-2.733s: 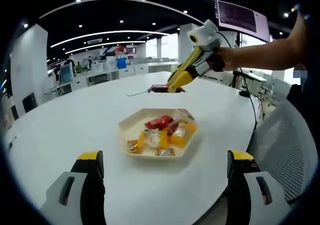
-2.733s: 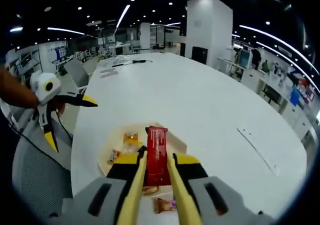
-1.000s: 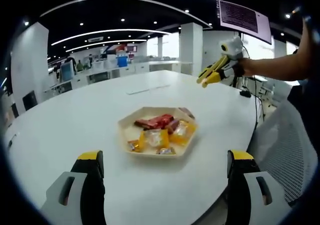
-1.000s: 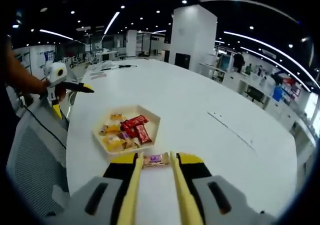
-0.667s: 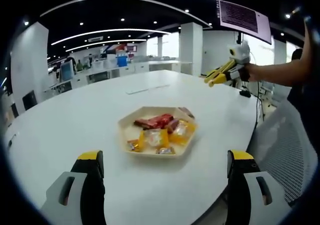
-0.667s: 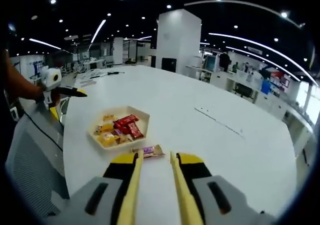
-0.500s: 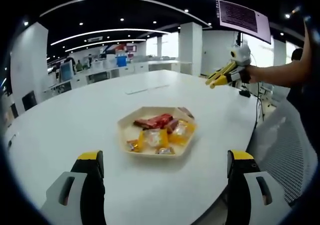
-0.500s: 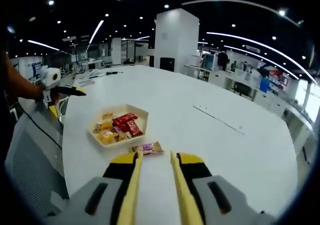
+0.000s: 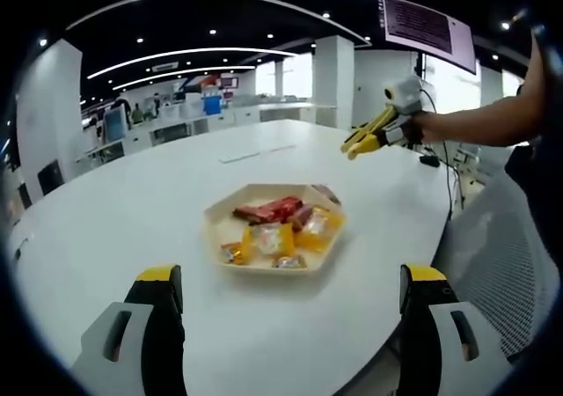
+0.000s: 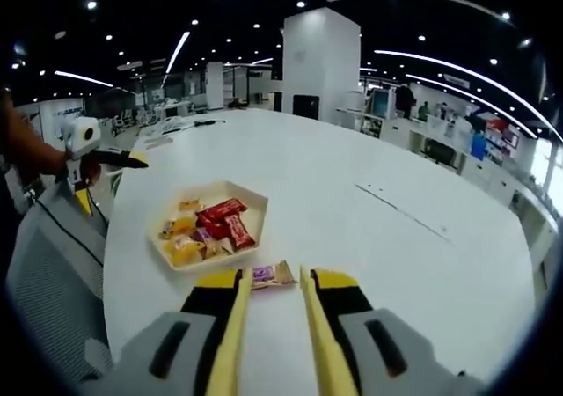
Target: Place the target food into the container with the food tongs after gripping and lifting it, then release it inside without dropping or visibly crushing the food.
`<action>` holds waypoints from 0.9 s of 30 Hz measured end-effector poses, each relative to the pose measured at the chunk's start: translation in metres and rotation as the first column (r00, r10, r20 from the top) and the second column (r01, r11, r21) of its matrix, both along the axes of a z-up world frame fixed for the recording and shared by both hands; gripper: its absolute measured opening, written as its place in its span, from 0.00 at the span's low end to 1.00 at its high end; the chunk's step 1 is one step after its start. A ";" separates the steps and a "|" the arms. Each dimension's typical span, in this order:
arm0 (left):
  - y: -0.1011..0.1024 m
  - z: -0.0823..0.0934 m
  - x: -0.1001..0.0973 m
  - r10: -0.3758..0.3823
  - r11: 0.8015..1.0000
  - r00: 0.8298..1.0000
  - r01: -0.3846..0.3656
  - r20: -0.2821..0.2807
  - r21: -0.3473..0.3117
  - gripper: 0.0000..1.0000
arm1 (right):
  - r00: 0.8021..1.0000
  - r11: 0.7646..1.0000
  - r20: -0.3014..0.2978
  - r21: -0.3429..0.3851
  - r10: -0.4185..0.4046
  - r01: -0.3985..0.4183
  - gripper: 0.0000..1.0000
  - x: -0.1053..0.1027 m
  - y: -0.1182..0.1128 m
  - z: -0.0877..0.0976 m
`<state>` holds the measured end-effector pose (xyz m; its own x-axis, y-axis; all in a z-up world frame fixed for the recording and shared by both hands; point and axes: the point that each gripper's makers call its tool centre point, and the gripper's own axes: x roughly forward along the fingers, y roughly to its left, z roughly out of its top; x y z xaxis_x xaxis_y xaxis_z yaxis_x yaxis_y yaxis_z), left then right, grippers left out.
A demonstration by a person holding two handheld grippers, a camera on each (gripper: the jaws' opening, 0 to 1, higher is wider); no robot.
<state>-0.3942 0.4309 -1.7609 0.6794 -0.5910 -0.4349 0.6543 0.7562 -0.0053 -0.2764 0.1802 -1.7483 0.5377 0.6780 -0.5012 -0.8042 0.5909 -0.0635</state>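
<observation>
Both views face the snack tray [image 9: 220, 238] [image 10: 255, 198] from opposite table sides, fairly near.

- Your right gripper [image 9: 356, 143], far across the table [image 9: 106, 238] in the left gripper view, is too small to tell whether its jaws are apart.
- The tray's [image 10: 255, 204] snacks overlap; the lower packets are partly hidden.
- The loose wrapped snack [image 10: 271, 275] sits partly behind your right gripper's [image 10: 269, 283] tips.
- Print on every wrapper is too blurred to read.
- The table's near edge is cut off below.

Each tool [image 9: 286, 295] [image 10: 268, 277] has grey bodies, black jaws with yellow tips and yellow inner strips.
</observation>
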 end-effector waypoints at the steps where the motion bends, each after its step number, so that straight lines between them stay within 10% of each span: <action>1: 0.000 0.000 0.000 0.002 1.000 1.000 -0.002 0.001 0.000 1.00 | 1.000 1.000 0.001 -0.005 0.008 -0.008 0.30 0.003 0.004 0.000; 10: 0.002 0.001 0.001 0.014 1.000 1.000 -0.014 0.001 -0.009 1.00 | 0.980 0.973 -0.038 -0.118 0.193 -0.196 0.30 0.003 0.025 -0.023; 27: 0.006 -0.002 0.003 0.034 0.999 0.999 -0.034 -0.013 -0.005 1.00 | 0.993 0.982 -0.077 -0.154 0.094 -0.105 0.29 0.041 0.035 -0.048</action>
